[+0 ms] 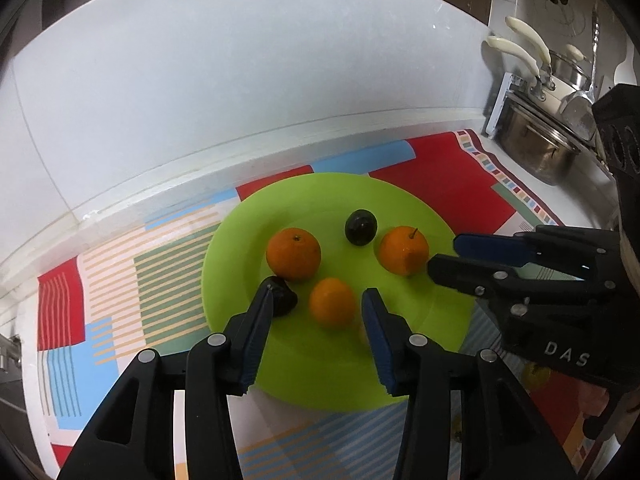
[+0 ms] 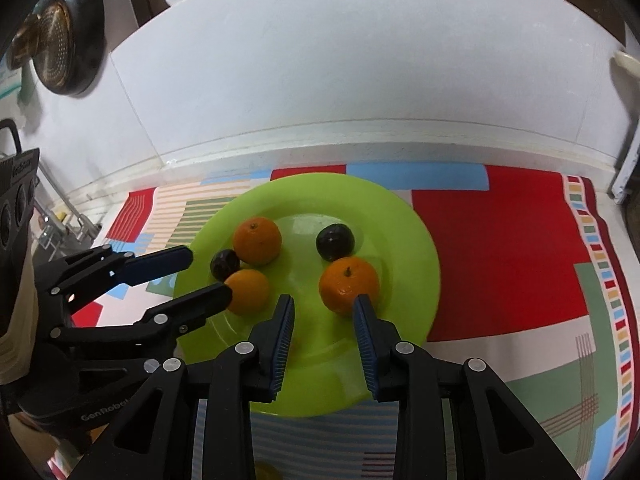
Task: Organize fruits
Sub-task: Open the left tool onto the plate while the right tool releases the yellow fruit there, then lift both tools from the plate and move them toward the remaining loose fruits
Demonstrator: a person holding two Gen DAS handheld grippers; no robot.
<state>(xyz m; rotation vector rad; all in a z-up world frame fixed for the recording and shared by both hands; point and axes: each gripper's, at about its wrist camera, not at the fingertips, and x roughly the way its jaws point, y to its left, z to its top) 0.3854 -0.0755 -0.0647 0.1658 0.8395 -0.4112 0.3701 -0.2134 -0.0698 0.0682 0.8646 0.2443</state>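
A lime-green plate (image 1: 320, 200) lies on a patterned cloth and carries three oranges and two dark plums. My left gripper (image 1: 319, 290) hangs over the plate's near side, open, with the nearest orange (image 1: 332, 302) lying between its fingers and a gap on each side. One plum (image 1: 286, 296) sits just beyond the left fingertip, the other plum (image 1: 361, 227) farther back. My right gripper (image 2: 324, 299) is open by a narrow gap with nothing in it. Its right fingertip is close to the stemmed orange (image 2: 348, 286). The third orange (image 2: 257, 240) rests at the back left.
The red, blue and striped cloth (image 2: 500, 260) covers the counter up to a white wall (image 2: 340, 60). Steel pots (image 1: 536, 148) with cream handles stand at the counter's right end. A dark pan (image 2: 64, 36) hangs at the left, above a sink area.
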